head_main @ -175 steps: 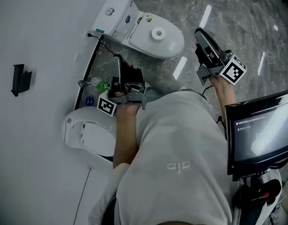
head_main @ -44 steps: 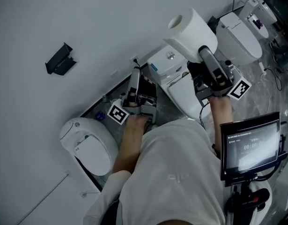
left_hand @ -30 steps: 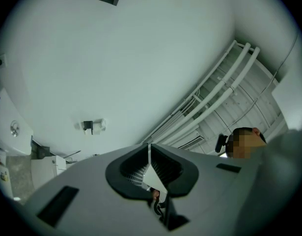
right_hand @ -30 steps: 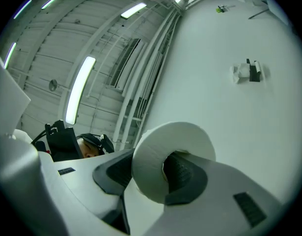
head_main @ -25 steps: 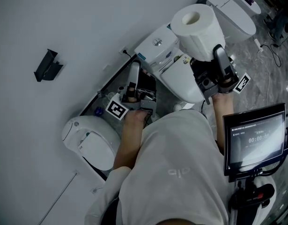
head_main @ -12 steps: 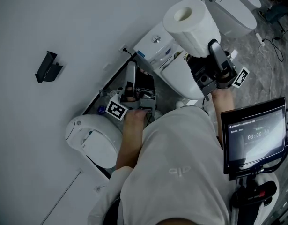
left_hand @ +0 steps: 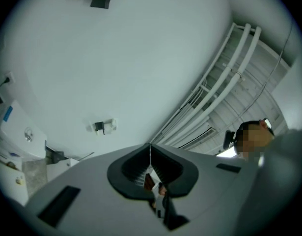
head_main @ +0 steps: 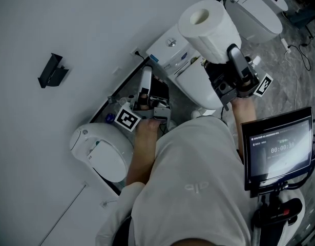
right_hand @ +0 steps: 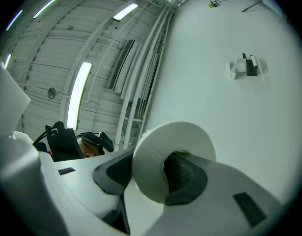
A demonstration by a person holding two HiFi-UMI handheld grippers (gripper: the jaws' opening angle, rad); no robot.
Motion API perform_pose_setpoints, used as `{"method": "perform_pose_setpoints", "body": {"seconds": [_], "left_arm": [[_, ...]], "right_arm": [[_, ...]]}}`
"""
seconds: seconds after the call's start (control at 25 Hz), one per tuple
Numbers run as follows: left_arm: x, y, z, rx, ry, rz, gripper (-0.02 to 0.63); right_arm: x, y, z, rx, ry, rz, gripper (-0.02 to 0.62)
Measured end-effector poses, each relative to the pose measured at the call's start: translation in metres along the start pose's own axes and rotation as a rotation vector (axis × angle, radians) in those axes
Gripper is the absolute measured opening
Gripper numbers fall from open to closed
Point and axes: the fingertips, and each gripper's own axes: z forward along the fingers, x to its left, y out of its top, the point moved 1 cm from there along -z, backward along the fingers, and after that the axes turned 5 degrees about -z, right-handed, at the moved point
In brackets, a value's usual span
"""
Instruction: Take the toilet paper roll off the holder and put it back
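Roll: you're holding the toilet paper roll [head_main: 208,27] up in the right gripper [head_main: 233,60], clear of the wall. The jaws are pinching its near end. The open core is pointing away from the gripper, up and to the left in the head view, so the long axis is running roughly along the jaws.

Left gripper [head_main: 145,75]: jaws pressed together with nothing between them, hanging low in front of you near a white toilet [head_main: 198,83].

Holder: I'm taking the black wall bracket [head_main: 51,70] for it. It's sitting bare, well apart from the roll, off to the left and beyond the left gripper.

Judgement: the left gripper is nearer the bracket, but the right one is carrying the roll. Re-hanging means crossing leftward to the wall and lining the core up with the bracket's arm, which is too small to make out here.
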Motion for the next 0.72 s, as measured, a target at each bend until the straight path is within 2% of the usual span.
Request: {"method": "perform_pose_setpoints", "body": {"seconds": [0.16,0.32,0.72], "left_arm": [[-0.004,0.002,0.001,-0.034,-0.069,-0.089,0.006],[0.0,0.001,-0.001,-0.025,-0.038,-0.078,0.006],[-0.003,0.007,-0.018,-0.091,-0.009,-0.065,0.006]], "right_arm": [[-0.001,0.001,0.001,-0.009,-0.005,-0.002,0.181],[-0.001,0.001,0.0,-0.008,0.005,0.0,0.181],[0.002,-0.002,0.004,0.008,0.041,0.027,0.181]]}}
